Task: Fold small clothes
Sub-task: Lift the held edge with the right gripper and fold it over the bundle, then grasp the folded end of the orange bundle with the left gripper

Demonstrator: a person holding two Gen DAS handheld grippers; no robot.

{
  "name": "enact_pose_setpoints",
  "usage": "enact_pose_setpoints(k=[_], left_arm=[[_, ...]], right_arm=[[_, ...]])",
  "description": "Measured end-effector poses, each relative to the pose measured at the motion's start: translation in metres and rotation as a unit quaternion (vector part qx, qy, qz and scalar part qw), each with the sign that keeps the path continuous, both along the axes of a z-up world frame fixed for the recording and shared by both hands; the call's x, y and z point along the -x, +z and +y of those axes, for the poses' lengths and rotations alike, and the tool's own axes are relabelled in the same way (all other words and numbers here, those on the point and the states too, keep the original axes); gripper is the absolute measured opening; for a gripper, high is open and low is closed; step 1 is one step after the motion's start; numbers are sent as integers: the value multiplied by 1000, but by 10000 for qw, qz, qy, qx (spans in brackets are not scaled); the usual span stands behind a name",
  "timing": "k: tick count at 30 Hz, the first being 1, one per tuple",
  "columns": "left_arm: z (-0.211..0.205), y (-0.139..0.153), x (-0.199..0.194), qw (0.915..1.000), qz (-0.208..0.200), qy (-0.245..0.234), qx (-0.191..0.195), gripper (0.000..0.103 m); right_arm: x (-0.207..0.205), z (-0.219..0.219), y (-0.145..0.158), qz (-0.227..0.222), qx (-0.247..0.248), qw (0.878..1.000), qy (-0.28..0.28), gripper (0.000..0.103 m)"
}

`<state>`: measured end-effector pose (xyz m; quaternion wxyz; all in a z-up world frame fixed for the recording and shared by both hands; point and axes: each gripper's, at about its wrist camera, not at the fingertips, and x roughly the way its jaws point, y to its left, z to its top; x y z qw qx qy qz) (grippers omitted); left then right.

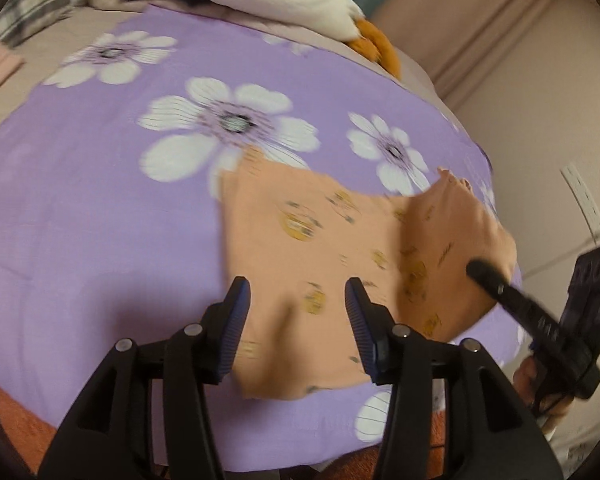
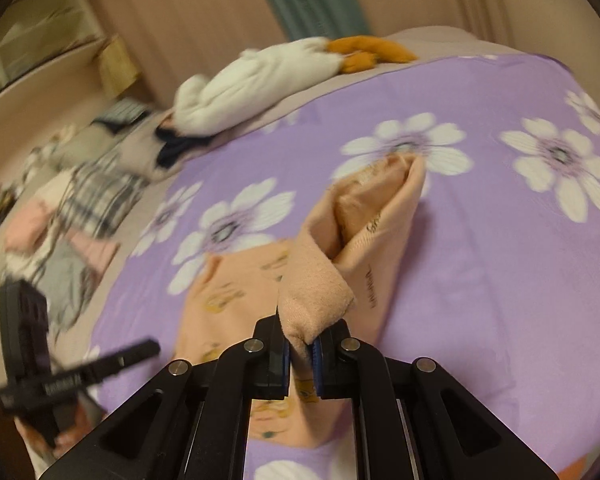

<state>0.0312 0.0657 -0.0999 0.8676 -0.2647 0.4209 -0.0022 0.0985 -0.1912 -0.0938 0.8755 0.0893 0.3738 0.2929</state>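
While the peach garment [image 1: 320,248] lies on the purple floral bed cover [image 1: 100,200], right tongs [image 2: 300,344] clamp its lifted edge mid-fold; left tongs [image 1: 298,316] hover apart above it. Next: carry edge across, release flat.

Left gripper [image 1: 297,312]: matte black moulded arms with triangular cut-outs, round silver pivot pins at the joints, and ribbed dark-blue pads [image 1: 236,326] on the inner finger faces. Right gripper [image 2: 300,346]: same black linkage and silver pins, blue pad edges showing between the fingers — its body, seen from the left wrist camera, is a dark block with a small green light. Bare skin of the right hand [image 1: 540,390] shows at the handle.
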Motion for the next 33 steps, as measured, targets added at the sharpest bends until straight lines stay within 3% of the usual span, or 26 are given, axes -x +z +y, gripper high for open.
enact_pose_setpoints(k=[10,15,22,25,27,29,33], left_arm=[[32,-8,18,9991,135,369,178,52],[27,-7,12,9995,133,218,199,56],[9,2,-19,9985,-17,-332,436,70],[1,-2,-38,9967,69,-591,559,73],[-5,-6,-53,9945,141,-783,679,74],[-12,-11,-65,9925,230,-926,760,75],[-28,-27,-91,9892,506,-1171,721,76]], right_arm=[[7,69,-46,607,666,9912,972,10],[7,73,-63,747,991,9874,982,10],[11,60,-56,805,865,9876,1034,12],[18,53,-49,716,816,9882,1078,18],[20,44,-46,716,663,9892,1094,34],[23,30,-42,740,493,9910,1002,43],[22,4,-37,720,468,9949,523,46]])
